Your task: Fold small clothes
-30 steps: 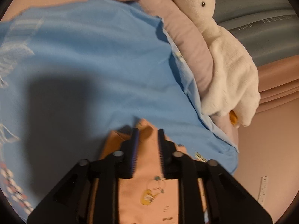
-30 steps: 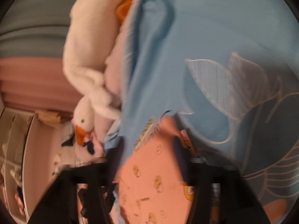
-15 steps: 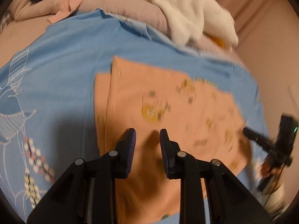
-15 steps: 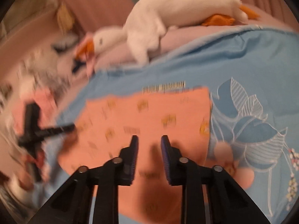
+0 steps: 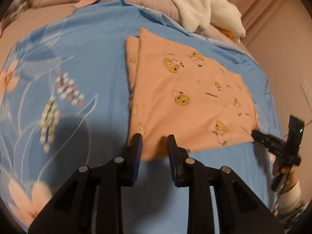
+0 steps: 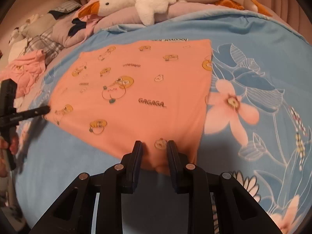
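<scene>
Garment: orange printed cloth lay spread flat on the blue floral bed sheet, where a second earlier it hung bunched right up against both cameras.
Left gripper: left gripper had just eased a little wider; the near edge of the cloth sat between its fingers, but I could not tell whether the pads pressed on it.
Right gripper: right gripper had narrowed within the last second; it straddled the near hem at 6 o'clock, and whether it pinched was unclear.
Meaning for the task: my reading is that the spreading step was done and a fold could be started from the two near corners.
Left view only: a second layer showed along the cloth's 9 o'clock edge, so it was already doubled.
Right view only: plush goose at 12 o'clock, pink clothes pile at 9 o'clock, probably waiting their turn.
</scene>
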Action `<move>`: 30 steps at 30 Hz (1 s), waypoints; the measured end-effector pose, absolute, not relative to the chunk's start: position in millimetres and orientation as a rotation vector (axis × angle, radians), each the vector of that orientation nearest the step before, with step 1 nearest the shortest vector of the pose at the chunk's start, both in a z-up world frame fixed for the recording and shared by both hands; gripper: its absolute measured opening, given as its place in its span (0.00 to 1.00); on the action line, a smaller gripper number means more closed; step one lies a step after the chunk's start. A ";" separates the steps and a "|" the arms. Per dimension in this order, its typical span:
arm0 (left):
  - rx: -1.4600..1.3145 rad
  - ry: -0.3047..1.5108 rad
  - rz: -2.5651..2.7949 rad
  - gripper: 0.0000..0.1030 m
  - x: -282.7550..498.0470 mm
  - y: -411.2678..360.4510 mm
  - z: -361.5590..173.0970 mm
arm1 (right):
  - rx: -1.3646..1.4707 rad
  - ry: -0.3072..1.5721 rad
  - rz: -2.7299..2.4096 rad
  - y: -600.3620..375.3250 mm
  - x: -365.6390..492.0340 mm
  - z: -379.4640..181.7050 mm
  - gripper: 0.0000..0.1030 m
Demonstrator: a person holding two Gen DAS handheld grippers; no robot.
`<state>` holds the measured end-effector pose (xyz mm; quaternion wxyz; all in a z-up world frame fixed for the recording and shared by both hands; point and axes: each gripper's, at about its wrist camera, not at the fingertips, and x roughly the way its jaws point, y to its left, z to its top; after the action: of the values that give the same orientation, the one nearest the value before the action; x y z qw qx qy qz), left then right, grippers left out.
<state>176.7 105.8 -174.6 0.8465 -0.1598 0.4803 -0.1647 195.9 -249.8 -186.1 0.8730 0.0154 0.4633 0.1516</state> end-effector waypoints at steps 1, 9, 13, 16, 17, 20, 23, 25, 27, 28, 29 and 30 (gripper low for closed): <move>-0.366 1.014 -0.349 0.32 172.4 110.4 -173.4 | 0.045 0.976 0.314 -250.1 192.9 -182.2 0.25; -0.539 1.008 -0.323 0.59 175.2 135.3 -170.6 | 0.179 0.935 0.403 -245.2 173.5 -163.8 0.28; -0.618 1.011 -0.329 0.59 202.9 137.4 -175.0 | 0.255 0.932 0.451 -231.0 188.2 -162.6 0.44; -0.680 1.012 -0.349 0.59 227.3 136.5 -178.5 | 0.280 0.951 0.475 -215.5 207.0 -165.5 0.44; -0.694 1.009 -0.359 0.59 235.2 135.8 -178.6 | 0.280 0.954 0.483 -209.2 214.3 -165.9 0.44; -0.717 1.001 -0.382 0.58 259.7 131.1 -177.5 | 0.259 0.948 0.493 -191.3 241.1 -164.2 0.44; -0.708 1.002 -0.407 0.57 279.6 123.1 -177.7 | 0.245 0.932 0.488 -173.6 275.0 -160.9 0.44; -0.667 1.003 -0.408 0.50 289.0 115.9 -177.3 | 0.243 0.925 0.462 -165.9 295.3 -160.5 0.33; -0.599 1.016 -0.390 0.36 296.5 107.5 -178.1 | 0.250 0.929 0.436 -158.9 316.4 -162.2 0.23; -0.562 1.020 -0.380 0.31 299.0 104.4 -178.5 | 0.247 0.924 0.422 -154.9 325.3 -163.0 0.21; -0.543 1.019 -0.380 0.28 299.8 103.8 -179.1 | 0.239 0.921 0.409 -151.4 332.6 -164.2 0.20; -0.531 1.015 -0.381 0.27 300.0 103.7 -179.2 | 0.230 0.921 0.394 -147.6 339.6 -165.8 0.17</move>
<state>300.0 103.7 -179.2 0.8233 -0.2495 0.4773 -0.1793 339.6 -147.6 -165.8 0.8708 0.1100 0.4406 0.1884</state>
